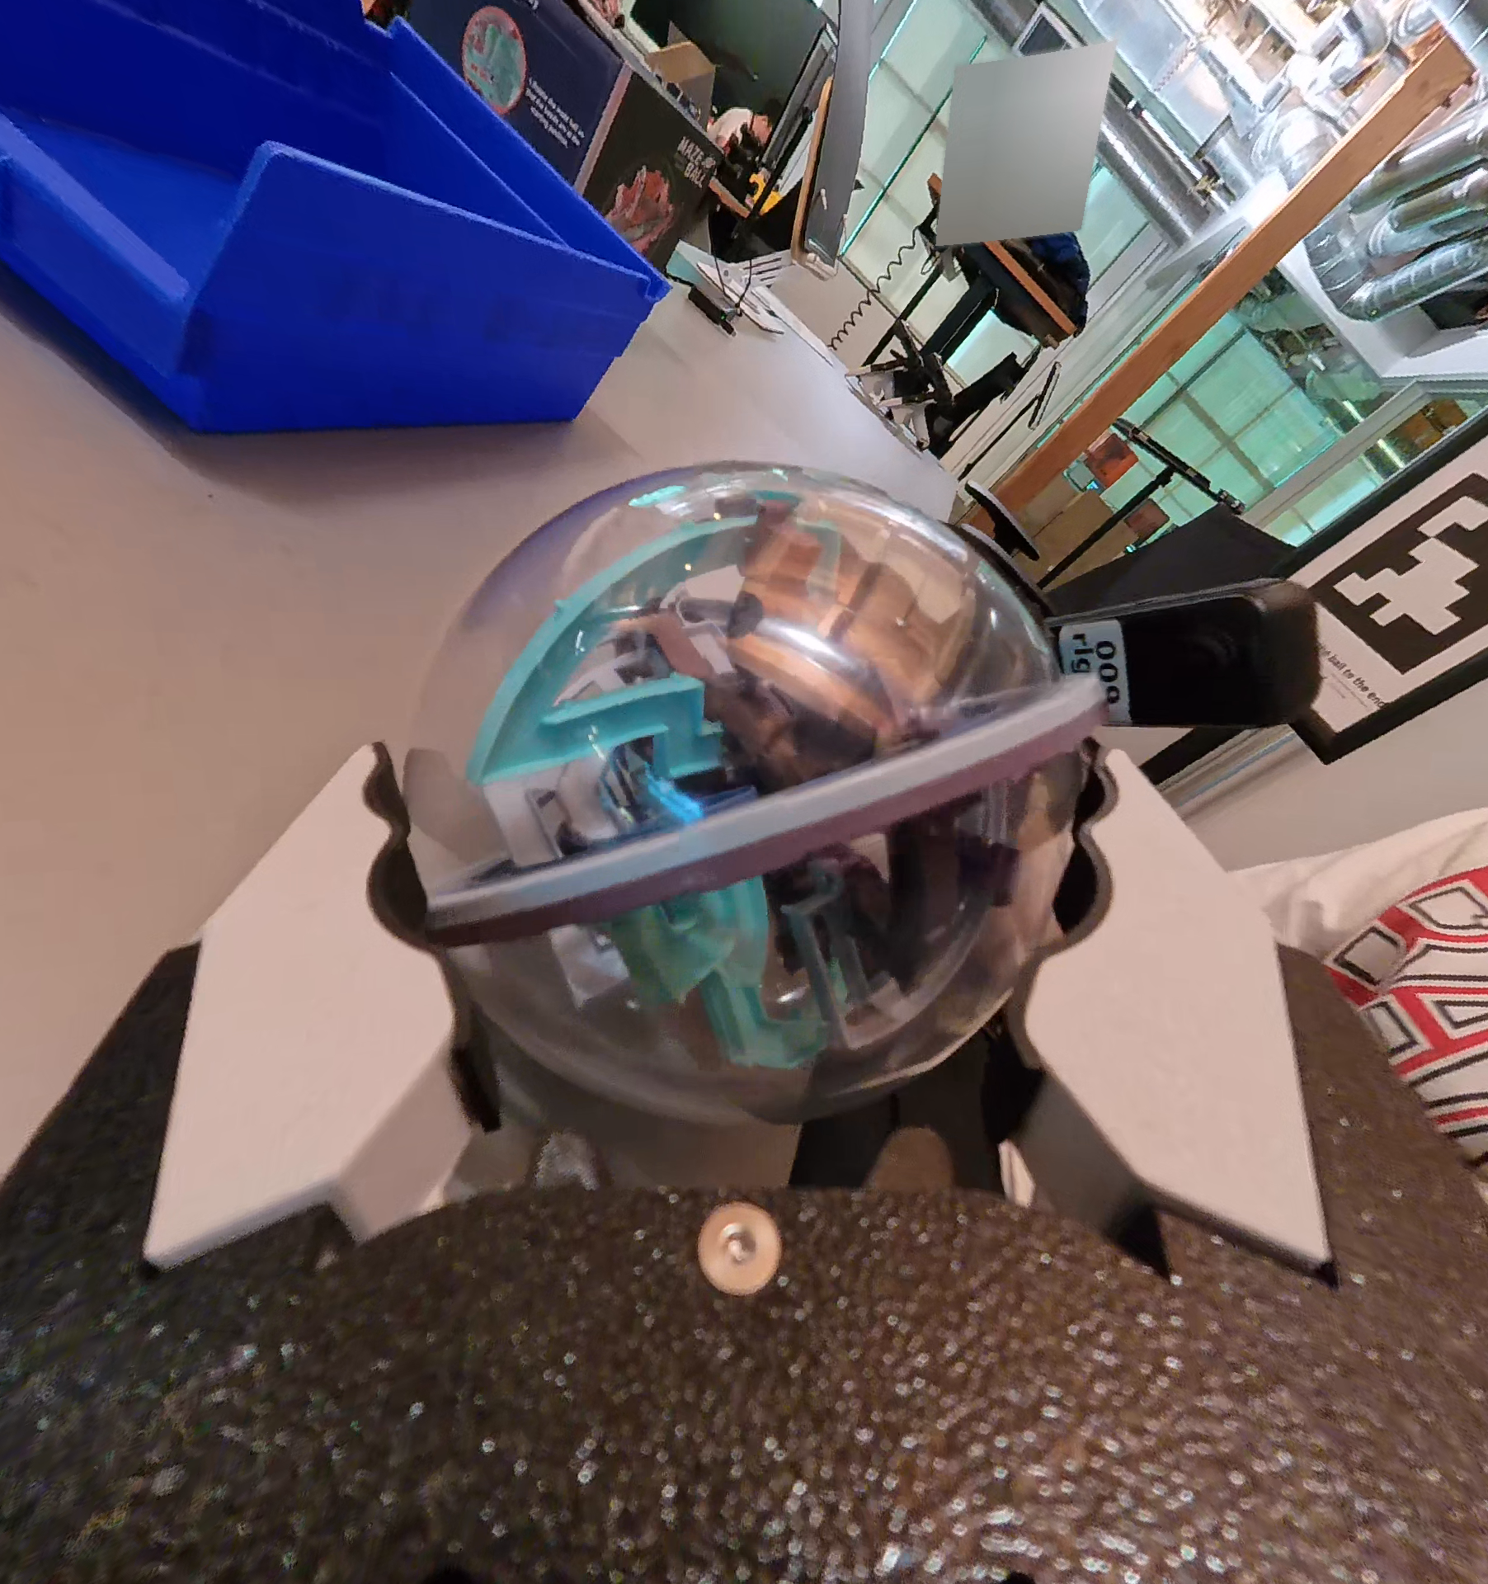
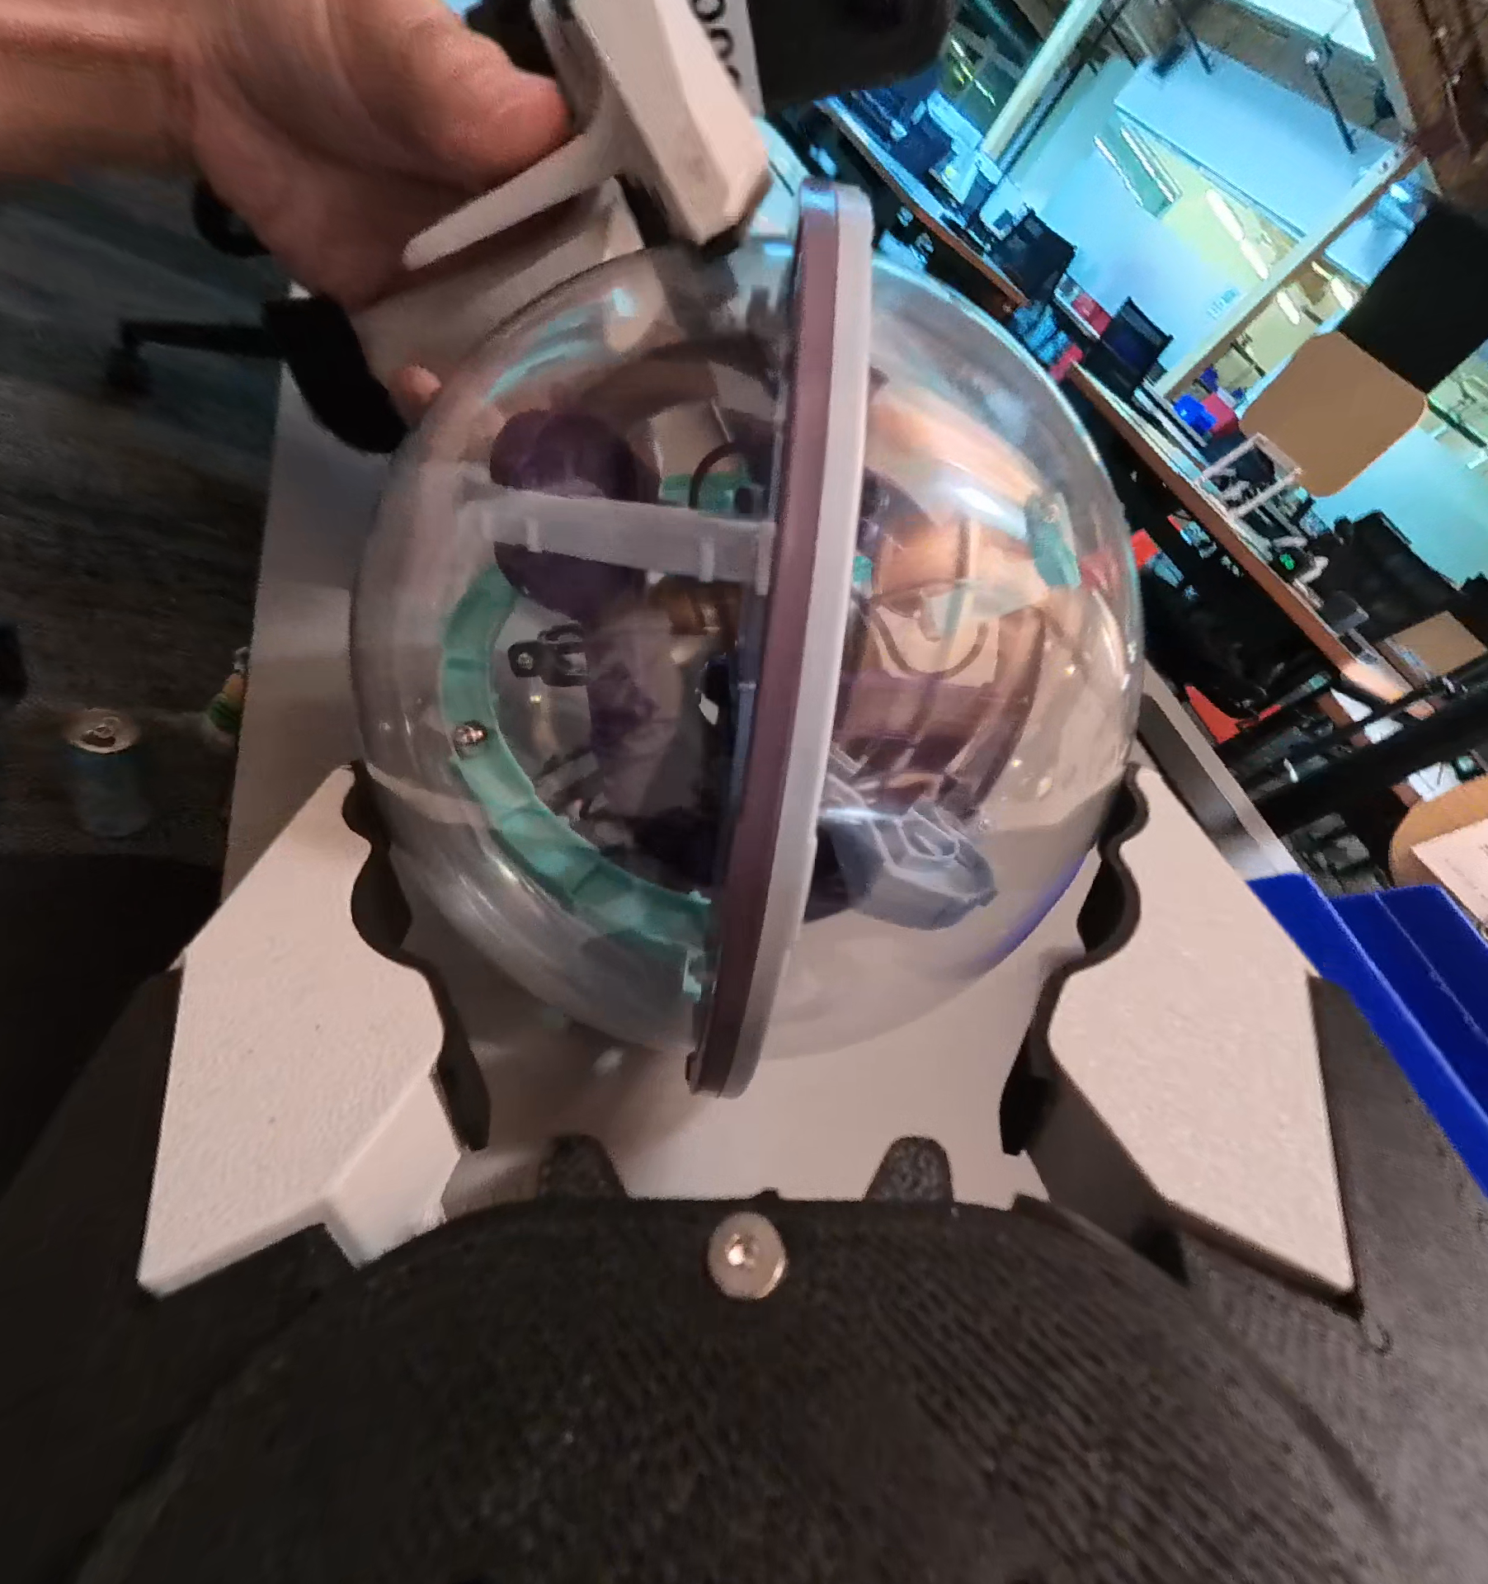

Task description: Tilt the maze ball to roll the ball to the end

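From my feed I see a pale grey worktop (image 1: 209,549) with a blue plastic bin (image 1: 312,283) on its far left. Beyond it are glass partitions (image 1: 1238,377) lit greenish-blue, a slanting wooden beam (image 1: 1220,283) and silver ducts (image 1: 1409,197). Long desks (image 2: 1195,480) run far right; dark carpet (image 2: 81,531) with a drinks can (image 2: 106,771) lies left.

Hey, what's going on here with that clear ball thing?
A person is holding a clear maze ball between two handheld grippers, the left gripper and the right gripper, each clamping it from opposite sides above the white table. Its seam ring stands near vertical in the right wrist view. A small steel ball sits on the teal track.
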Demonstrator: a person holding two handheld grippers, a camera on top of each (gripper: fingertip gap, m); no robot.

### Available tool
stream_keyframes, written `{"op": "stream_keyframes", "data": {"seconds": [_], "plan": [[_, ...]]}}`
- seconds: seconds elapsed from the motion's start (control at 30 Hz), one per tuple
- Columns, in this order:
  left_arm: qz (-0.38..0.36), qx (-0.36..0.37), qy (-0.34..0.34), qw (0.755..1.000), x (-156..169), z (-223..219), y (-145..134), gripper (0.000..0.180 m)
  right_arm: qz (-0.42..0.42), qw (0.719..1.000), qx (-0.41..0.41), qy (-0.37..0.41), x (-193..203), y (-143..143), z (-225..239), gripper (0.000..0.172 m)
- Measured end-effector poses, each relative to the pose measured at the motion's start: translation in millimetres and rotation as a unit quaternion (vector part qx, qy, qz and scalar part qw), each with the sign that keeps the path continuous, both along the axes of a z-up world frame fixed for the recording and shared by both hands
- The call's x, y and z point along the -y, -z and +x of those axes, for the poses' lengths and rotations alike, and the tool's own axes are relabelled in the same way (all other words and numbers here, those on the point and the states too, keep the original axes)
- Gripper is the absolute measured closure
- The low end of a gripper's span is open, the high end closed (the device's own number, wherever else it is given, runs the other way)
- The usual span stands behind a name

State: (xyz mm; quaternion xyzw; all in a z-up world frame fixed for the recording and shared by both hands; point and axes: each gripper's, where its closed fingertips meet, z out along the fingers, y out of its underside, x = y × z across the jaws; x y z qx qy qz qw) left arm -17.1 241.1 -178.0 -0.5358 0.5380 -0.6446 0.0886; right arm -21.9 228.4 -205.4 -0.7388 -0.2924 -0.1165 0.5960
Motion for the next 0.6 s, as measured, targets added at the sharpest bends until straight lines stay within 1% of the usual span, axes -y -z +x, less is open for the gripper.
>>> {"op": "stream_keyframes", "data": {"seconds": [0.23,0.33,0.47,0.6], "plan": [[0.067,0.048,-0.01,0.997,5,7,-1,0.025,-0.018,0.998,-0.043,0.033,1,1,7,0.015],[0.064,0.058,-0.024,0.996,2,11,-4,0.023,-0.014,0.996,-0.082,0.037,-1,-2,5,0.015],[0.052,0.067,-0.025,0.996,-1,11,-6,0.023,-0.008,0.99,-0.139,0.036,-2,-9,1,0.017],[0.054,0.084,-0.03,0.994,-2,12,-9,0.023,-0.012,0.986,-0.16,0.045,-2,-10,2,0.017]]}}
